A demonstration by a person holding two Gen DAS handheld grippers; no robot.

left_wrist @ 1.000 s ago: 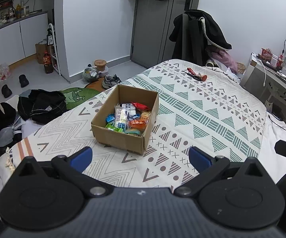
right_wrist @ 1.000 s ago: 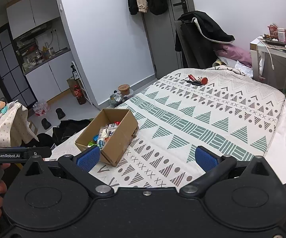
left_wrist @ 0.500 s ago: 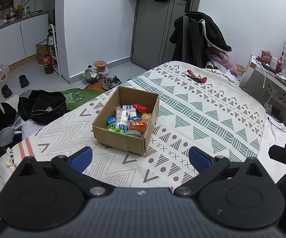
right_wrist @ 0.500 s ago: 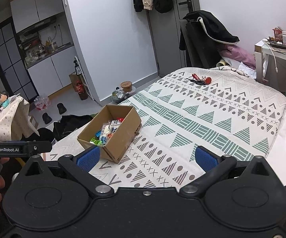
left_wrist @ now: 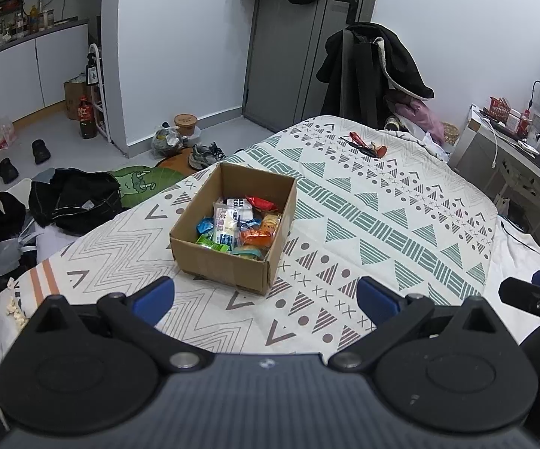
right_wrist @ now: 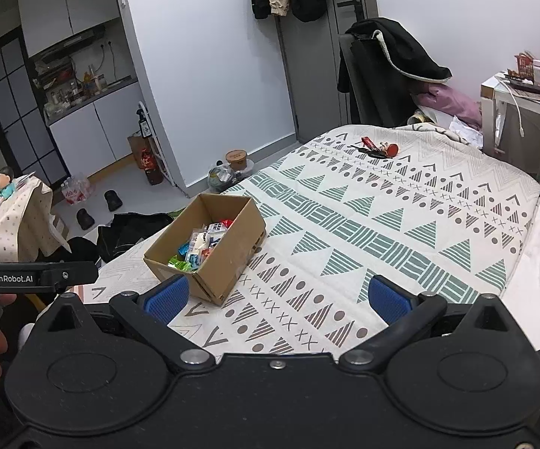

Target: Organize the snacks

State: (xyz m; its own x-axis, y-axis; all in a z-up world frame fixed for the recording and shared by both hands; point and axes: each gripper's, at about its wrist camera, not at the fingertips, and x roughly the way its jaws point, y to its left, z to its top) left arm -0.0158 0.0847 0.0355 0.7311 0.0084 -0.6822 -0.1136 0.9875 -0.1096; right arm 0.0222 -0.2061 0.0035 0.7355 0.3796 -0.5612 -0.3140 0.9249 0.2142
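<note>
An open cardboard box (left_wrist: 228, 265) stands on the patterned bedspread (left_wrist: 382, 224), with several wrapped snacks (left_wrist: 238, 224) piled inside it. In the right wrist view the same box (right_wrist: 225, 262) sits left of centre with the snacks (right_wrist: 198, 247) showing over its rim. My left gripper (left_wrist: 266, 297) hangs open above the bed, short of the box, with nothing between its blue pads. My right gripper (right_wrist: 277, 295) is open too and holds nothing; its left pad overlaps the box's near corner in the picture.
Keys with a red tag (left_wrist: 365, 144) lie at the far end of the bed. A chair draped with a dark coat (left_wrist: 374, 75) stands behind it, a desk (left_wrist: 516, 149) to the right. Clothes, shoes and bags litter the floor (left_wrist: 75, 194) on the left.
Both grippers have drawn back and risen slightly, so the box appears a little farther off. Both stay open and the box has not moved.
</note>
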